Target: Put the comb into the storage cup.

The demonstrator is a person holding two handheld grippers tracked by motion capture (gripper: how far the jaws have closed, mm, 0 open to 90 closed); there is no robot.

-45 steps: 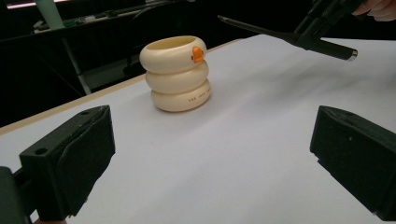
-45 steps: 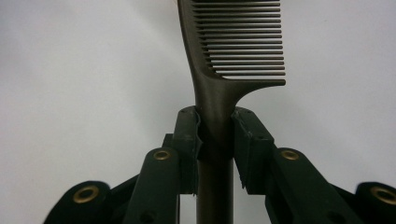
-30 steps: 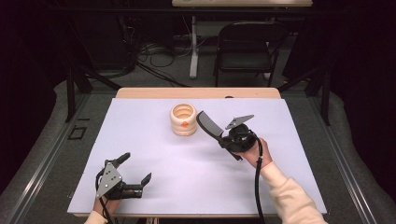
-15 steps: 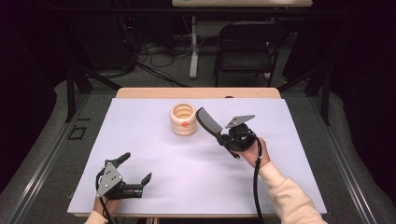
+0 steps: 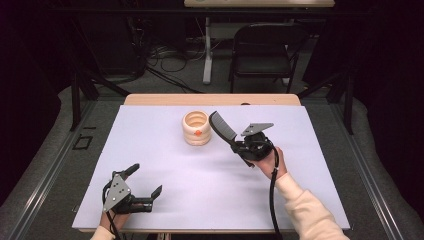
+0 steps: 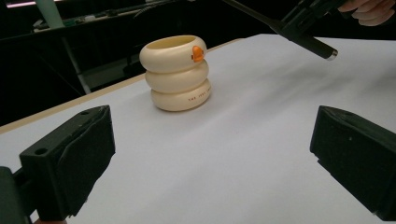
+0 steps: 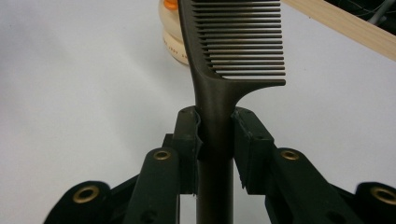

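At the desk's [image 5: 150,150] near edge, the left gripper [image 5: 148,191] rests with fingers spread wide on nothing. Farther in, the right gripper [image 5: 235,145] clenches one black comb [image 5: 222,128] by its handle, teeth raised just beside one cream ringed holder [image 5: 196,128] mid-desk, nothing between them

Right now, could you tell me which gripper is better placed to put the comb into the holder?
The right. The right gripper is shut on the comb, whose teeth end sits just beside the holder. The left gripper is open, holds nothing and sits at the table's near edge, far from the holder.
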